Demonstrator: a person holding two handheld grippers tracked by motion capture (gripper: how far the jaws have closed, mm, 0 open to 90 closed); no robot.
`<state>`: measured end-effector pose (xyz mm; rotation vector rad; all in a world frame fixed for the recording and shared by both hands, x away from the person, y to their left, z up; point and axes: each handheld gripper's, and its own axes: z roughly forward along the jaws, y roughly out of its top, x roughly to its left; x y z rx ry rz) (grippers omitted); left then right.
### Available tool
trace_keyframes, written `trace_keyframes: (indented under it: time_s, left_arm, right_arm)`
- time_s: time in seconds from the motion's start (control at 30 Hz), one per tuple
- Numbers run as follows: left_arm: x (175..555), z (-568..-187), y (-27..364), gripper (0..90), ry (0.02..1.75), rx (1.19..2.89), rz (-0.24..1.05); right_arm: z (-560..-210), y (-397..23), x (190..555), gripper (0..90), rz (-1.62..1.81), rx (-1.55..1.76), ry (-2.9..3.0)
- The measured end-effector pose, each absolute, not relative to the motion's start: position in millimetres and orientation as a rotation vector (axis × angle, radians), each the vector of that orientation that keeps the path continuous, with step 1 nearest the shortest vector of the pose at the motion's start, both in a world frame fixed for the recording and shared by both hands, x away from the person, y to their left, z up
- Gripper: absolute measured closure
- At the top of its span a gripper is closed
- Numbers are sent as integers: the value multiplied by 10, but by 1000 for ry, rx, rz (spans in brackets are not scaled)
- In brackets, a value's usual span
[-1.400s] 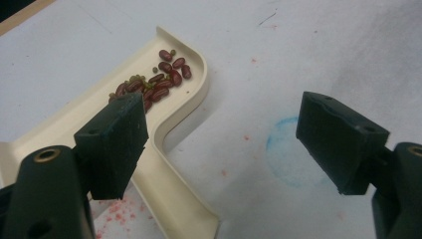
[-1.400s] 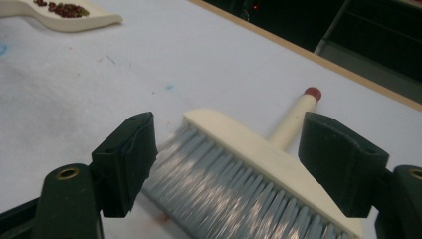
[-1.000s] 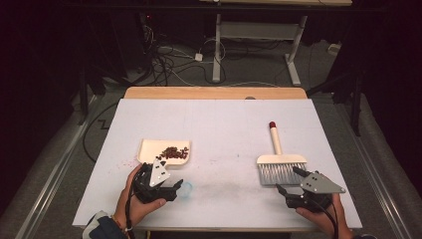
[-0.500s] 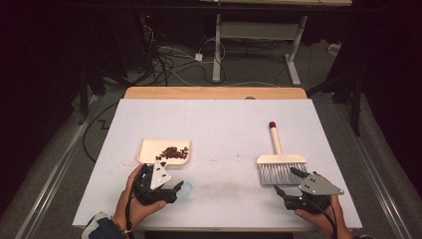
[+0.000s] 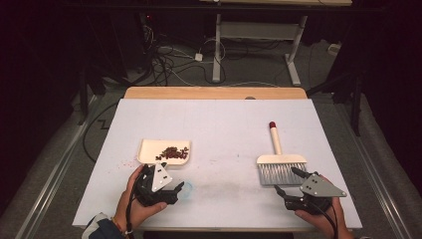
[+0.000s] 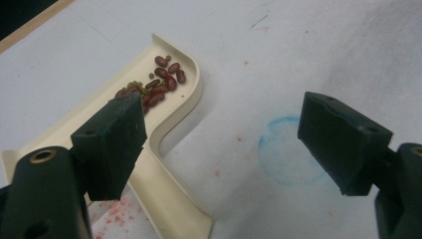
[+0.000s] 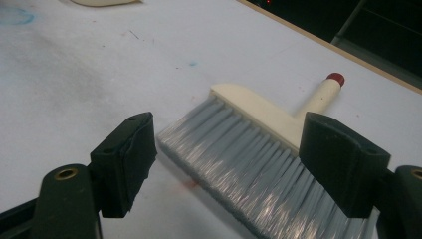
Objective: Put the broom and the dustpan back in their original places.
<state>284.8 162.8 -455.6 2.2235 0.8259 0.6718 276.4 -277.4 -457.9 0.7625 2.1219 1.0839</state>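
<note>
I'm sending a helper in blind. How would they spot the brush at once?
On the white table, look toward its right side, just ahead of the right gripper, whose jaws stand open. The brush lies flat there: cream head, grey bristles facing the person, and a red-tipped handle, unlike the bean-filled dustpan at left.

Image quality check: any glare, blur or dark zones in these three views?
High view: table evenly lit, surrounding floor very dark. Left gripper view: beans fairly sharp, near jaws soft. Right gripper view: sheen on the brush bristles, nearest bristles blurred.
</note>
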Motion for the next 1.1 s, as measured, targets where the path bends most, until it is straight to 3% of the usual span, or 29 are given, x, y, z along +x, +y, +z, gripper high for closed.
trace_keyframes:
  time_s: [1.1]
  left_arm:
    - [2885,-4580,1603,183,830,2224,674]
  right_arm:
    - [-4539,-2796,2773,233,1098,766,2086]
